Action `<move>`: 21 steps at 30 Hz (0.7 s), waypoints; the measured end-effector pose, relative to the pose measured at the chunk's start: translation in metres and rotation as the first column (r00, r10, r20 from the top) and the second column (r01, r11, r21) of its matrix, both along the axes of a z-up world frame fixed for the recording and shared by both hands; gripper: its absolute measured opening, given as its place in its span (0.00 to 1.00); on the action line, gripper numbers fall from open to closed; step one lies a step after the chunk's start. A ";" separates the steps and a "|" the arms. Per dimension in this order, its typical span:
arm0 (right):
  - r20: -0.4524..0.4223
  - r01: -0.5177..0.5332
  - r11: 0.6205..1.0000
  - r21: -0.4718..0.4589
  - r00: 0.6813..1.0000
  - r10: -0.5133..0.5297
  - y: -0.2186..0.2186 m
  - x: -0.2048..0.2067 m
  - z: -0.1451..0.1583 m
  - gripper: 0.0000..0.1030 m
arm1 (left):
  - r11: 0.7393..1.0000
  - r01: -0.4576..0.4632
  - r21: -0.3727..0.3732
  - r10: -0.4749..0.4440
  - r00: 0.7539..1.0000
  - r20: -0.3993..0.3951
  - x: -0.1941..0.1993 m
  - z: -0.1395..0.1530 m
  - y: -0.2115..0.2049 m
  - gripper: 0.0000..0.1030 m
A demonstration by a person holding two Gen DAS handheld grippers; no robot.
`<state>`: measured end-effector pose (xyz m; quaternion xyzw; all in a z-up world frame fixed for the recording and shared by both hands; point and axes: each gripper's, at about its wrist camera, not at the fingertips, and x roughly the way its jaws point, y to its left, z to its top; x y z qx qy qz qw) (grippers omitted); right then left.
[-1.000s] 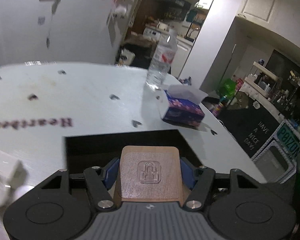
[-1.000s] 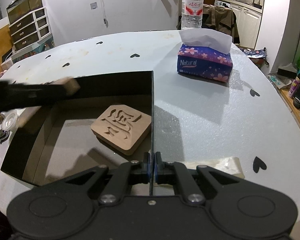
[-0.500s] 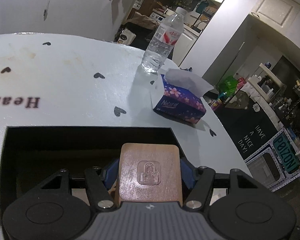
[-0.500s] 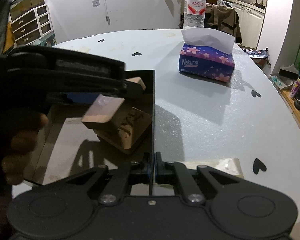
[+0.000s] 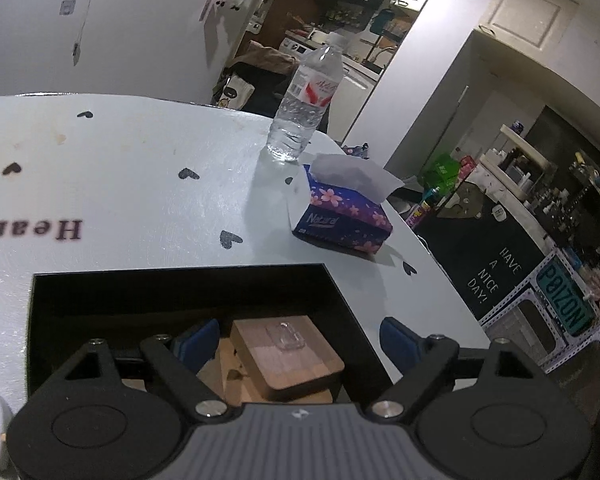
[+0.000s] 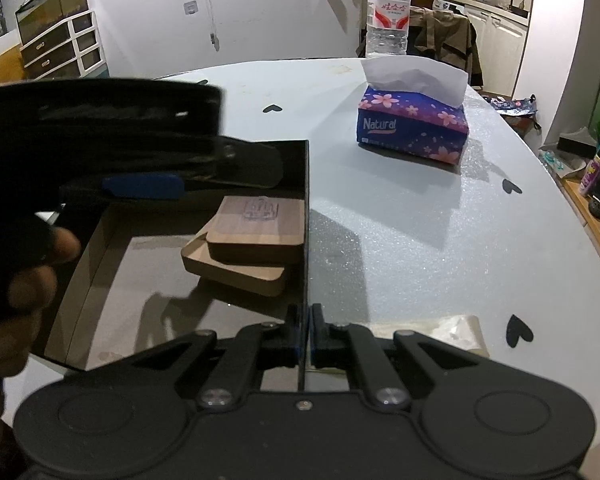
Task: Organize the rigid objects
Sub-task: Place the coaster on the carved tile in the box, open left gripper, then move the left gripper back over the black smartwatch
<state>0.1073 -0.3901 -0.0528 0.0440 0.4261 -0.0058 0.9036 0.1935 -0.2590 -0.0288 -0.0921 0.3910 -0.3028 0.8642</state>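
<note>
1. Left gripper [image 5: 296, 340] is hovering over the black box [image 5: 172, 288]; its jaws have just been opening, blue pads [image 5: 198, 340] standing wide and touching nothing.
2. Small wooden block [image 5: 288, 356] is lying inside the box against its right wall, stacked on the larger carved wooden block [image 6: 236, 272]; it is sitting skewed on the lower one, overhanging a little.
3. Right gripper [image 6: 305, 334] is pinching the box's right wall at the near corner, jaws closed on the thin edge; it is keeping the box from sliding.
4. Step in hand looks like release and retreat; lifting the left gripper straight up out of the box would be cleanest, pads kept wide so they are not dragging the top block.
5. Whether the stack is sitting stable is hard to judge from here, the box interior being dark; probably fine.
6. Tissue box [image 6: 414, 120] and water bottle [image 5: 306, 104] are standing beyond the box, well clear.
</note>
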 end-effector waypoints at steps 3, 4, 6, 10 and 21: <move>0.001 0.003 1.000 0.003 1.000 -0.003 -0.001 0.000 0.000 0.05 | 1.000 0.012 0.006 -0.012 1.000 0.009 -0.007 0.004 0.005 0.85; 0.002 0.004 1.000 0.004 1.000 -0.004 -0.001 0.000 0.000 0.05 | 1.000 0.017 0.011 -0.017 1.000 0.013 -0.010 0.005 0.006 0.85; 0.002 0.005 1.000 0.005 1.000 -0.005 -0.001 0.000 0.000 0.05 | 0.999 0.025 0.022 -0.025 0.999 0.026 -0.015 0.007 0.008 0.85; 0.003 0.006 1.000 0.007 1.000 -0.006 -0.002 0.000 0.000 0.05 | 0.999 0.037 0.037 -0.038 0.998 0.042 -0.026 0.012 0.014 0.85; 0.008 0.013 1.000 0.005 1.000 -0.013 -0.001 -0.001 -0.001 0.05 | 0.996 0.044 0.077 -0.052 0.993 0.102 -0.058 0.023 0.036 0.93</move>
